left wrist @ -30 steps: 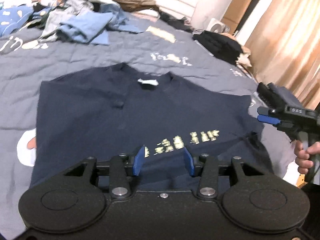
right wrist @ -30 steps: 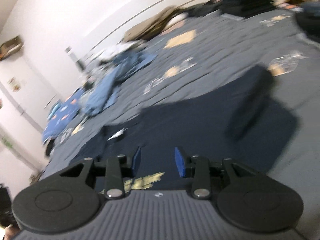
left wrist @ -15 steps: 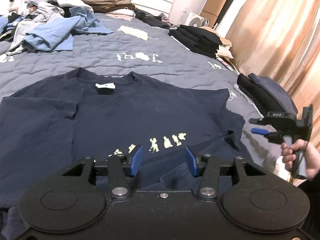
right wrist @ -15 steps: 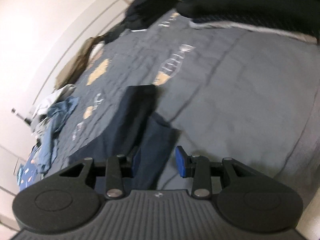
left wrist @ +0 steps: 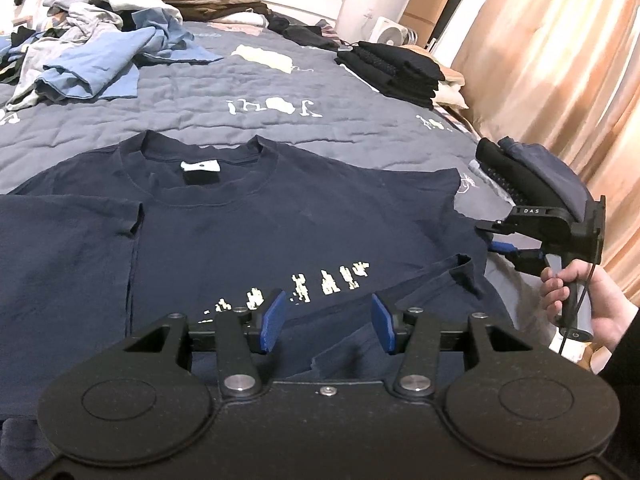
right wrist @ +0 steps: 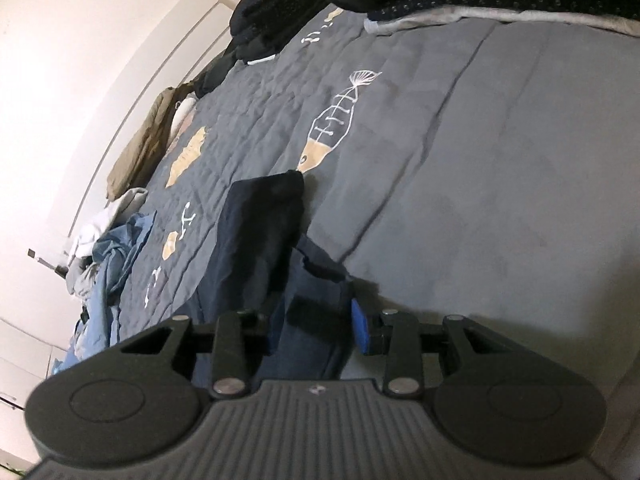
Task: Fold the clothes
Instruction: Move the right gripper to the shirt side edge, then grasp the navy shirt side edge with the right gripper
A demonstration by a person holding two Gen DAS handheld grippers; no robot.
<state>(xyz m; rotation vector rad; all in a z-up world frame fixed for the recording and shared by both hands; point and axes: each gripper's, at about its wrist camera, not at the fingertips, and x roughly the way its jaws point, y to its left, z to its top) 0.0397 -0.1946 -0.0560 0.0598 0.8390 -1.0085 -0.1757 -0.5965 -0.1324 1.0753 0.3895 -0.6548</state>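
Since a second ago our right tongs have rolled over and dropped from above the bed to the right sleeve of the navy T-shirt, and their jaws are closing now with that sleeve's cloth between the blue pads; we cannot yet tell whether the pads press on it. Our left tongs have slid sideways along the shirt's lower part and now hover low over it, jaws at a middling width with nothing between them, the yellowish print just ahead of the tips. From the left tongs the shirt lies flat ahead on the grey quilt, collar far from us, its left sleeve already turned in over the body, while the right sleeve lies rumpled just to the right of the tips. The right tongs, seen from the left view, sit at that side's edge, held by a hand. We judge this sleeve is the next fold inward. Folded dark clothes sit well beyond, and a loose blue heap far off to the left.
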